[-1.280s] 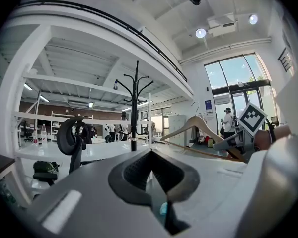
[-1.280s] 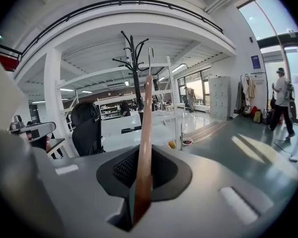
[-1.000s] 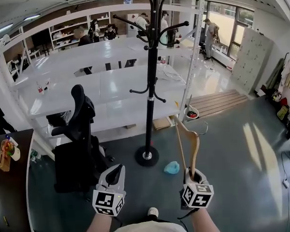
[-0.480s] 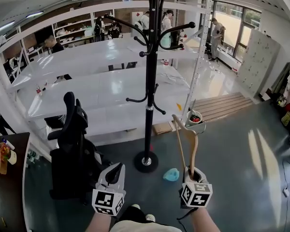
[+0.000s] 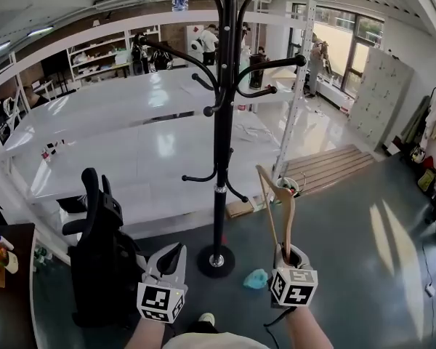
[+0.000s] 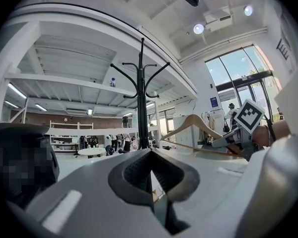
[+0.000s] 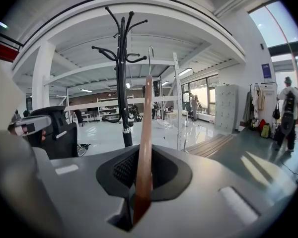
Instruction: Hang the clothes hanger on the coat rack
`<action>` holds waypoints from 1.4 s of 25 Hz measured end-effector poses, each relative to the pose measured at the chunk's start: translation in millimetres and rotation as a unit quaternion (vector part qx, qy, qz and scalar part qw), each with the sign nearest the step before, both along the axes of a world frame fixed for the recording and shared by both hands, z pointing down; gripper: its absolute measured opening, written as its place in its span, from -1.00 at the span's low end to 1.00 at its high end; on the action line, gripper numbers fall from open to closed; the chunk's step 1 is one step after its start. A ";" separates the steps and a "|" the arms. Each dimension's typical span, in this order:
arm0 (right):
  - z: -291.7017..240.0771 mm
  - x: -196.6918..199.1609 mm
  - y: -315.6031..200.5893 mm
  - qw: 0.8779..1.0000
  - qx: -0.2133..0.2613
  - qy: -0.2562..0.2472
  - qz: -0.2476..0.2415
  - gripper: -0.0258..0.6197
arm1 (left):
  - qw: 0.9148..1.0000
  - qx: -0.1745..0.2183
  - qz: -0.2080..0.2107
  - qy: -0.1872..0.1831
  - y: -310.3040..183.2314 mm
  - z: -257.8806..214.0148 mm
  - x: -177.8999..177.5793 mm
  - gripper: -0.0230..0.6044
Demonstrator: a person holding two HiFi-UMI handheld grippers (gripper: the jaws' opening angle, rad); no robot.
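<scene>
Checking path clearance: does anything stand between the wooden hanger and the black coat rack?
Nothing visible does. The light wooden clothes hanger, clamped upright in the right tongs, has open air to the black coat rack ahead-left. The black office chair stands farther left, off that line.

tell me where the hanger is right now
The hanger stands upright, clamped in the right tool, at the head view's lower right, just right of the coat rack pole.

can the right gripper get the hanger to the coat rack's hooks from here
Probably not yet: the right gripper holds the hanger upright, well right of the coat rack. Nothing blocks the way, but the gap needs closing.
</scene>
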State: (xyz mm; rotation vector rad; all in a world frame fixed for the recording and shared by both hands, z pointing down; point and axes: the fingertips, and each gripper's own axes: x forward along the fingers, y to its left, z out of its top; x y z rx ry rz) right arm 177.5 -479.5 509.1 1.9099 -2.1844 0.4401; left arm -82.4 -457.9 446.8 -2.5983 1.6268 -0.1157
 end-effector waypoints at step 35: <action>-99.6 -70.1 -217.6 0.996 0.011 0.048 -0.078 -0.73 | 1.000 -0.025 0.010 0.013 -110.7 11.5 -39.0 -0.93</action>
